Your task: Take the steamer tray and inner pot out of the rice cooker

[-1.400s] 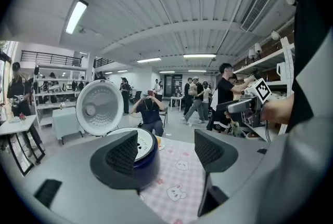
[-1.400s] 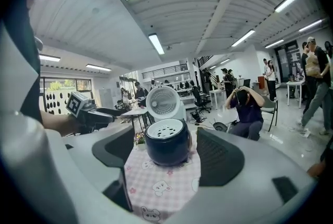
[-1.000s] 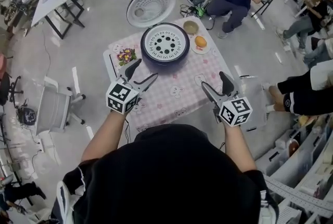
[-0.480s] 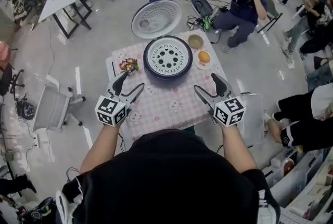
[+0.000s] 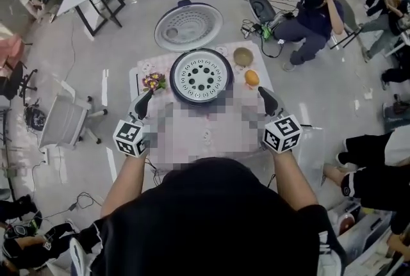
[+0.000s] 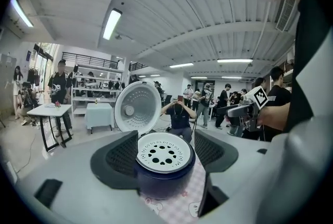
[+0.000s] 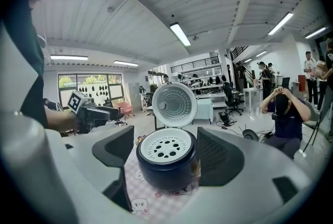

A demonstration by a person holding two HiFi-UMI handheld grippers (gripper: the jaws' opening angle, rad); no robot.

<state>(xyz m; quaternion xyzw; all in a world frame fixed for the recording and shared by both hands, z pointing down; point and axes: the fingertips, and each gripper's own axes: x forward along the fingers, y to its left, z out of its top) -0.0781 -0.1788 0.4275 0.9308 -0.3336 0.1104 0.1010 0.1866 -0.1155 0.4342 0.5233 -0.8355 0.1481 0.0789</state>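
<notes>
The left hand-held gripper was held over the near left part of the tabletop with its jaws spread wide and nothing between them but air. The right hand-held gripper matched it over the near right part, also wide open and empty. Each gripper view looked along its parted jaws at the rice cooker, which stood apart from both on the far middle of the checked cloth. Its lid was swung open toward the far side. The white steamer tray, pierced with round holes, sat in the cooker's mouth and covered it, so the inner pot beneath could not be seen. Just left of the cooker was a small bunch of flowers. To its right were a bowl on the far side and an orange on a small plate nearer. Beyond the tabletop at the far right, a person crouched on the floor.
</notes>
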